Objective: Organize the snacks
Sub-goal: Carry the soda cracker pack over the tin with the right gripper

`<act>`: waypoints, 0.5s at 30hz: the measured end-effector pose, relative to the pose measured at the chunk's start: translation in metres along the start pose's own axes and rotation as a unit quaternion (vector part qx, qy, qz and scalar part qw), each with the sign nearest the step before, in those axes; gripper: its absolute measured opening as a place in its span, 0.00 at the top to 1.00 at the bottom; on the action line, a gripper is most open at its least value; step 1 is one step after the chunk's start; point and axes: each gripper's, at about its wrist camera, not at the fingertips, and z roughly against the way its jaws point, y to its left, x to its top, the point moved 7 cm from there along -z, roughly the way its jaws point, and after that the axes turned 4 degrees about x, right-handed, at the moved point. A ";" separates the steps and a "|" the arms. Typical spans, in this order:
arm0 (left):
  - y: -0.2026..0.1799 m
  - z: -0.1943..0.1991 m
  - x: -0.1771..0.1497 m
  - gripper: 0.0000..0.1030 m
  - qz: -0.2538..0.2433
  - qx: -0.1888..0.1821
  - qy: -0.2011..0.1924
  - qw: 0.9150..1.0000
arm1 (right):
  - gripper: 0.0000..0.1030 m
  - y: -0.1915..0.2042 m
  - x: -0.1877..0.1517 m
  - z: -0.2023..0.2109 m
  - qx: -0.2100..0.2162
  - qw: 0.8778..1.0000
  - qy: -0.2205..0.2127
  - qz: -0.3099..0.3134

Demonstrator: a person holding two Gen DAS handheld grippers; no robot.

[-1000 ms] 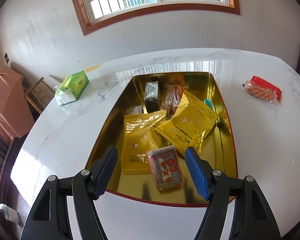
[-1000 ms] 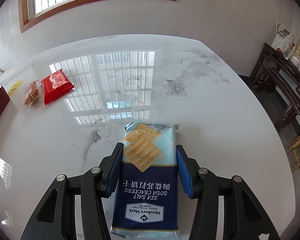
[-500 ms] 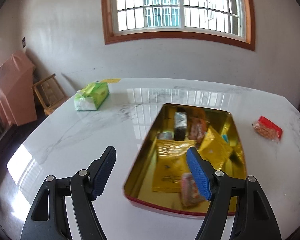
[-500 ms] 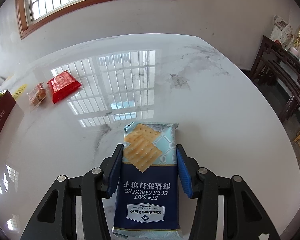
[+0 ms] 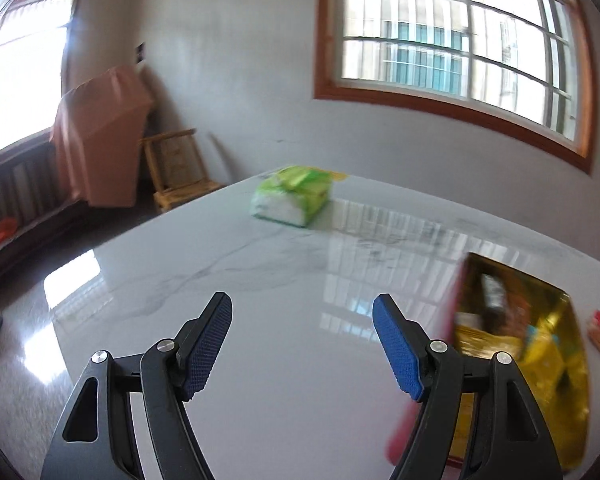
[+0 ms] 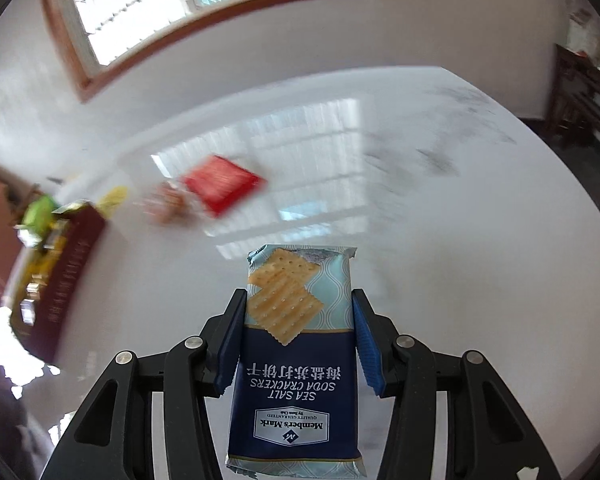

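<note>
The big white table (image 5: 284,352) is shiny and has only a few things on it; the gold tin (image 5: 556,408) with a dark red outside sits on it, at the right side in the left wrist view and at the far left in the right wrist view; some snacks are already inside the tin, yellow bags and a few darker packs, but they look blurry, so I cannot tell each one apart; that part of the job looks done.

A green pack of tissues (image 5: 294,196) lies at the far end of the table, well away from the tin; I think it is not a snack.

The cracker pack (image 6: 296,344) is blue with crackers drawn on it; the right gripper (image 6: 296,336) pinches it by both long sides, so it is in the air over the table and not in the tin yet; I think it goes in next.

The red snack bag (image 6: 222,184) lies on the table beside the tin, not in it; it still has to go in.

The left gripper (image 5: 302,344) holds nothing; its jaws are spread wide over bare table.
</note>
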 end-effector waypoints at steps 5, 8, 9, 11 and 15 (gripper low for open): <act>0.023 -0.026 -0.004 0.29 0.047 0.003 0.027 0.999 | 0.55 0.089 0.018 -0.002 0.074 0.996 0.003 0.058; 0.026 -0.030 0.000 0.29 0.047 0.027 0.017 0.998 | 0.55 0.148 0.026 -0.012 0.121 0.988 0.019 0.093; 0.023 -0.032 0.000 0.28 0.041 0.030 0.017 0.999 | 0.55 0.173 0.029 -0.018 0.138 0.984 0.025 0.109; 0.019 -0.036 0.001 0.26 0.028 0.052 0.014 0.998 | 0.55 0.214 0.033 -0.029 0.163 0.976 0.038 0.137; 0.009 -0.042 0.003 0.24 0.016 0.061 0.015 0.998 | 0.55 0.292 0.033 -0.059 0.192 0.959 0.066 0.199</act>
